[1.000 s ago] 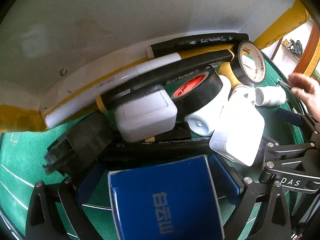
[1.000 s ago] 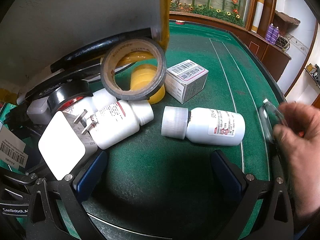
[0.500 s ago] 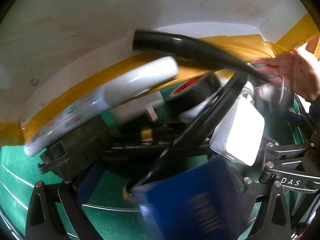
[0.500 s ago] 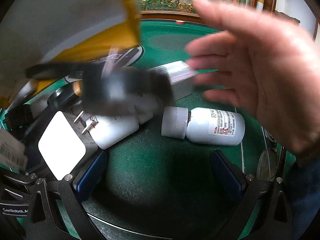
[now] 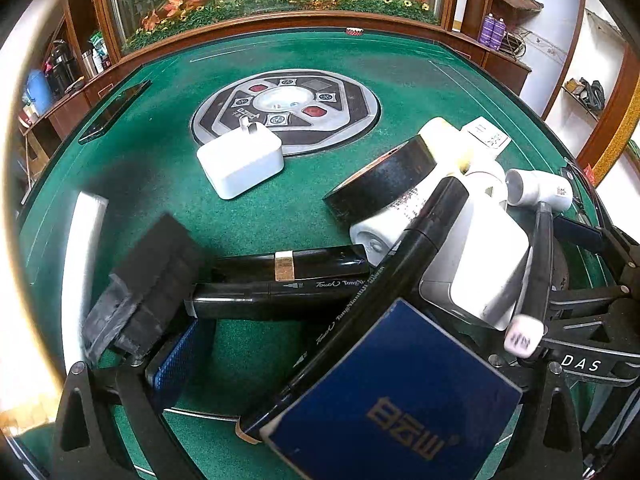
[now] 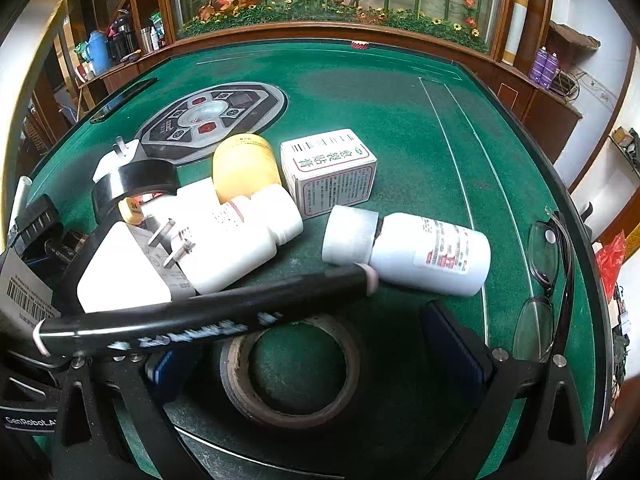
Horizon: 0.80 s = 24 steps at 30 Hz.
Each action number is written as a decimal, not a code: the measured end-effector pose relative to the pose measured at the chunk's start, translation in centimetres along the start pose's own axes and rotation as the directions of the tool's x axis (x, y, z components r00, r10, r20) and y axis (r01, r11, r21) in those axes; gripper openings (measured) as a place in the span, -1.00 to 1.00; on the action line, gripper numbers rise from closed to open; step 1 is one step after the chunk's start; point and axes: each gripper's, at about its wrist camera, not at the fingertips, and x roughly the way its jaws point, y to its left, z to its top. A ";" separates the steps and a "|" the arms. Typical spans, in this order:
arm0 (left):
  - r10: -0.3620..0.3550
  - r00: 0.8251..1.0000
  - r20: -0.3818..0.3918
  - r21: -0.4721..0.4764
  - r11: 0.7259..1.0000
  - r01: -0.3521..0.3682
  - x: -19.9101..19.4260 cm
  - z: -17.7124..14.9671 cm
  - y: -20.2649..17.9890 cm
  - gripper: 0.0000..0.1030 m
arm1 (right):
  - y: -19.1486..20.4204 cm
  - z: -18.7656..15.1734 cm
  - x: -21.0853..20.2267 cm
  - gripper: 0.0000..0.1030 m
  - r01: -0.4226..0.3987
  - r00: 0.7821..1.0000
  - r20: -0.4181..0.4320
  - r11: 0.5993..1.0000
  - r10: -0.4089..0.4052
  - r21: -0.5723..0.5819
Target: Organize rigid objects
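A pile of rigid items lies on the green felt table [image 5: 320, 60]. My left gripper [image 5: 316, 344] is open; a blue box [image 5: 400, 400] lies tilted over its right side, hiding that finger, and black markers [image 5: 280, 288] cross in front. Behind them are a black tape roll [image 5: 380, 180], white bottles and two white chargers [image 5: 240, 164]. My right gripper [image 6: 312, 356] is open around a brown tape roll [image 6: 296, 368] lying flat, with a black marker [image 6: 200, 320] across its left finger. Beyond it lie a white bottle [image 6: 412, 252], a medicine box [image 6: 328, 172] and a yellow bottle [image 6: 244, 164].
A round control panel [image 5: 286, 108] is set in the table's middle. Eyeglasses [image 6: 544, 280] lie at the right rim. A black clip-like block [image 5: 148, 280] and a white tube [image 5: 84, 240] lie at the left. A wooden rail rings the felt, with a planter behind.
The white, yellow-taped container that covered the pile was lifted away by a hand. Items tumbled: the brown tape roll dropped between my right fingers, a marker fell across, and the blue box tilted.
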 end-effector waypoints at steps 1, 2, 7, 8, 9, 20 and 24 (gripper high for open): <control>0.000 1.000 0.000 0.000 1.000 0.000 0.0 0.1 -0.2 1.00 | 0.0 0.0 0.0 0.99 0.000 1.000 0.000 1.000 0.000 0.000; 0.000 1.000 0.000 0.000 1.000 0.000 0.0 0.1 -0.2 1.00 | 0.0 0.0 0.0 0.99 0.000 1.000 0.000 1.000 0.000 0.000; 0.000 1.000 0.000 0.000 1.000 0.000 0.0 0.1 -0.2 1.00 | 0.0 0.0 0.0 0.99 0.000 1.000 0.000 1.000 0.000 0.000; 0.000 1.000 0.000 0.000 1.000 0.000 0.0 0.1 -0.2 1.00 | 0.0 0.0 0.0 0.99 0.000 1.000 0.000 1.000 0.000 0.000; 0.000 1.000 0.000 -0.001 1.000 0.000 0.0 0.1 -0.3 1.00 | 0.0 0.0 0.0 0.99 0.000 1.000 0.000 1.000 0.000 0.000; 0.000 1.000 0.000 -0.001 1.000 0.000 0.0 0.1 -0.3 1.00 | 0.0 0.0 0.0 0.99 0.000 1.000 0.000 1.000 0.000 0.001; 0.000 1.000 0.000 -0.001 1.000 0.000 0.0 0.1 -0.3 1.00 | 0.0 0.0 0.0 0.99 0.000 1.000 0.000 1.000 0.000 0.001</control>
